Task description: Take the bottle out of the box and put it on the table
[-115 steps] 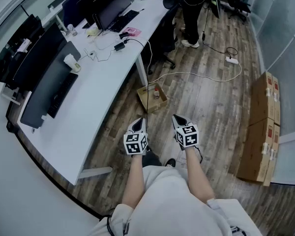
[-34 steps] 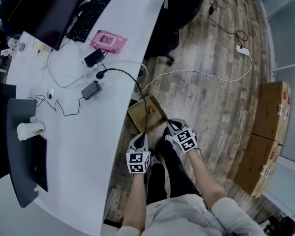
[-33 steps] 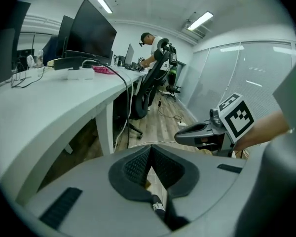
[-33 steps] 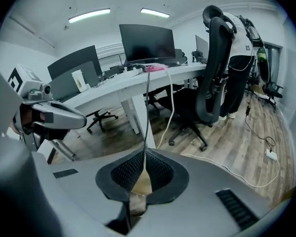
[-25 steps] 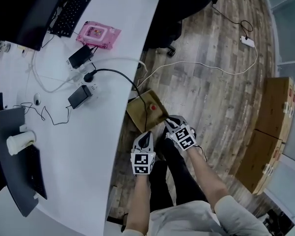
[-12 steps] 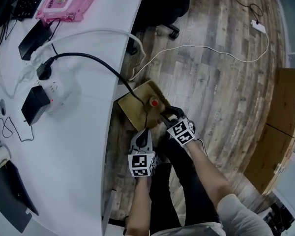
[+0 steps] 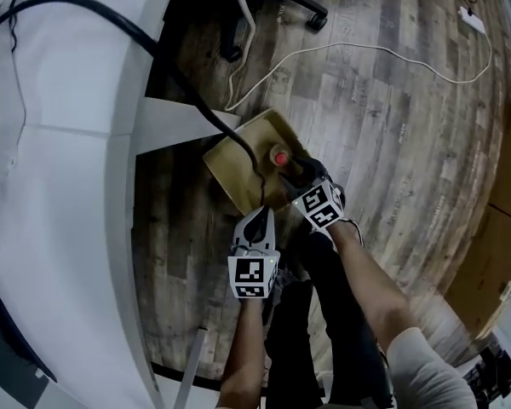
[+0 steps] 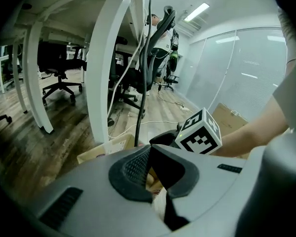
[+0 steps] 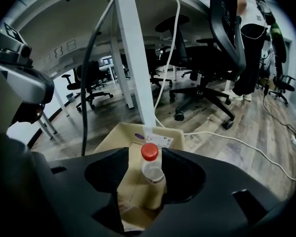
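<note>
Not much of the bottle [image 9: 151, 171] can be made out, tbh. Only the red cap, the neck and a bit of clear shoulder are seen, and the rest is sunk in the cardboard box [image 7: 226, 164] and covered by the dark body of the right gripper [image 7: 296, 170]. The white counter [image 7: 60, 194] is cut off at the left edge of the head view, so hardly anything on top of it is shown. The left gripper view is mostly eaten up by the left gripper [image 7: 260, 216] itself, with the box only glimpsed as a beige edge behind it. The box is sat open on the wood floor [image 7: 392, 135] just beside a white counter leg [image 9: 133, 53], and the bottle is stood upright inside it. The right jaws are being opened, set either side of the bottle's neck with nothing clamped. The left jaws are pinched together with nothing held, just beside the box's near edge. A black cable [image 7: 179, 83] is hung from the counter down across the box. A white cable [image 7: 383, 49] is trailed over the floor, and office chairs [image 9: 202, 78] are parked behind the leg.
</note>
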`<state>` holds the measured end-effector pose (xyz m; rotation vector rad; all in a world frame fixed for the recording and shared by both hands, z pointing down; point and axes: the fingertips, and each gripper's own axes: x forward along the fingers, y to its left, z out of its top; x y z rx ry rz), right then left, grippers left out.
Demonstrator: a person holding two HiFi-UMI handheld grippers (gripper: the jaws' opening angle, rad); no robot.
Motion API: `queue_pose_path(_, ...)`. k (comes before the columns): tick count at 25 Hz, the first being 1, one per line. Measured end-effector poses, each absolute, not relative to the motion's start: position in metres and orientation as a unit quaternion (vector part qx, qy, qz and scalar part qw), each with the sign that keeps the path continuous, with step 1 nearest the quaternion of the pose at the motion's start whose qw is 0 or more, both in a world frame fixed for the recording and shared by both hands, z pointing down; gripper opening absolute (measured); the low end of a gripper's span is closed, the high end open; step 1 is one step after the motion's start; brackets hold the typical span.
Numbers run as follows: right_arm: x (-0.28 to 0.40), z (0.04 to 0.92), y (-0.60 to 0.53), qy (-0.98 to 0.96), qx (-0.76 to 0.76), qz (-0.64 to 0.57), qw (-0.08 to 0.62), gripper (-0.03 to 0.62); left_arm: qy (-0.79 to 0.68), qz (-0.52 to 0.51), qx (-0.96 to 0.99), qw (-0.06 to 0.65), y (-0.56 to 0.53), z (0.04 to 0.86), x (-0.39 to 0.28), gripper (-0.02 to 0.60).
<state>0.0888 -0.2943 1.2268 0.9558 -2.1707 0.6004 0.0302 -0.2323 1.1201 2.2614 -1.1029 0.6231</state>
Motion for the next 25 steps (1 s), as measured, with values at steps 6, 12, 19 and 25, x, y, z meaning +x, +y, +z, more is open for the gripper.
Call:
queue_pose_path(6,0.08,1.275,-0.304,-0.835,0.38,0.21,0.339,0.244,-0.404,0.222,0.849,0.259,-0.233,1.161,0.031,0.014)
queue_pose_path(12,0.078,1.286,-0.31,-0.834,0.379,0.188,0.353,0.203,-0.404,0.221,0.846,0.267,-0.233,1.176,0.027,0.014)
queue_pose_path(19,0.081,1.271,-0.303,-0.835,0.373,0.186,0.36,0.182,-0.409,0.227,0.842,0.269,-0.234,1.169,0.017,0.014)
queue_pose_path(25,0.086,1.216,-0.293,-0.835,0.368,0.184,0.365,0.181,-0.412,0.227,0.84,0.268,-0.241,1.122,0.017,0.014)
